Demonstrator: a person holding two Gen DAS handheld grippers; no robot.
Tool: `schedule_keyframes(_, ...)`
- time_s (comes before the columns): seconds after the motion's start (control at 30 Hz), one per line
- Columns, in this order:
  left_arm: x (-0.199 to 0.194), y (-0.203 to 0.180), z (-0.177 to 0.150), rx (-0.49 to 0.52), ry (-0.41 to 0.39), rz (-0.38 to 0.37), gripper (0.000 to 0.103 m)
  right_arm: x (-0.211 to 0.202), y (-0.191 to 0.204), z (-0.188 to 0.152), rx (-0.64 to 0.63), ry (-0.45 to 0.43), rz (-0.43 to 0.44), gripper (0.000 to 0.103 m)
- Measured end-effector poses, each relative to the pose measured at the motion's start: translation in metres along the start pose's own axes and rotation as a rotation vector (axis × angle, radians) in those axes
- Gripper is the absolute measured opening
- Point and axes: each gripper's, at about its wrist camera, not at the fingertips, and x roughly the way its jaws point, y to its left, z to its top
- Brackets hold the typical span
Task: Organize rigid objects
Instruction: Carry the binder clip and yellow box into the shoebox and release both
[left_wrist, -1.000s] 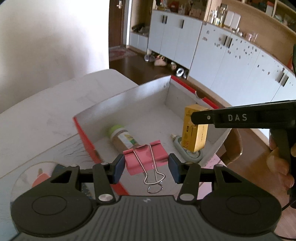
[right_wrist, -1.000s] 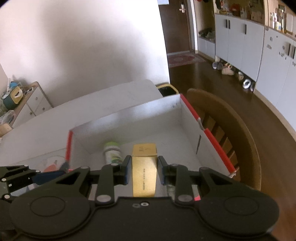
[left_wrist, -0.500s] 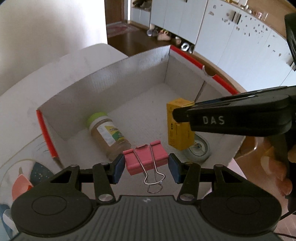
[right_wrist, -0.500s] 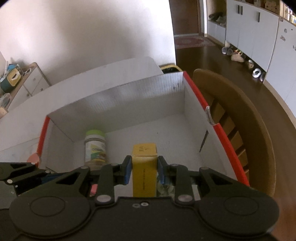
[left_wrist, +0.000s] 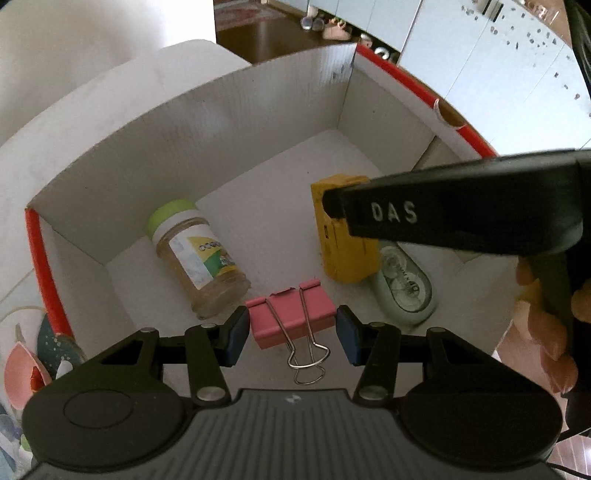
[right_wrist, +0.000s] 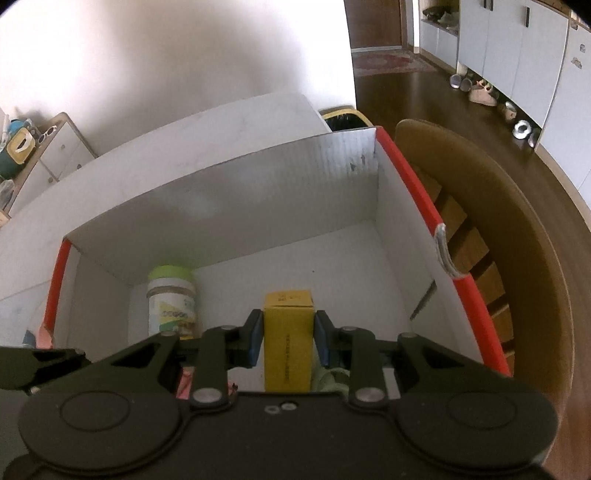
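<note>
Left gripper (left_wrist: 291, 334) fingers pinch a pink binder clip (left_wrist: 291, 322); right gripper (right_wrist: 288, 341) fingers pinch a yellow carton (right_wrist: 288, 345), both over the white box (left_wrist: 207, 122). Released here, the carton may topple onto the correction-tape dispenser (left_wrist: 404, 286), the clip against the jar (left_wrist: 197, 254).

1. Soft, even daylight fills both views; the white wall (right_wrist: 166, 74) looks washed out.
2. Shadows in the box (left_wrist: 221, 122) are faint.
3. Fisheye distortion bends edges; corners darken.
4. Focus is slightly soft.
</note>
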Motion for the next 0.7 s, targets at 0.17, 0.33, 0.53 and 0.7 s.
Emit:
schedule_keyframes(0.17,0.01,0.0,0.005,-0.019,0.05,-0.008,0.05,0.011,-0.005,0.008,0.035,0.044,-0.017,0.028)
schedule_keyframes(0.33,0.018,0.001,0.007,-0.039,0.084,0.004,0.05,0.016,-0.01,0.008,0.047,0.061,-0.026,0.029)
schedule_keyframes(0.53,0.023,0.002,0.007,-0.054,0.108,0.0,0.051,0.011,-0.013,0.006,0.047,0.057,-0.007,0.033)
schedule_keyframes(0.7,0.024,0.003,0.007,-0.059,0.124,-0.014,0.051,0.007,-0.013,0.001,0.039,0.059,0.003,0.036)
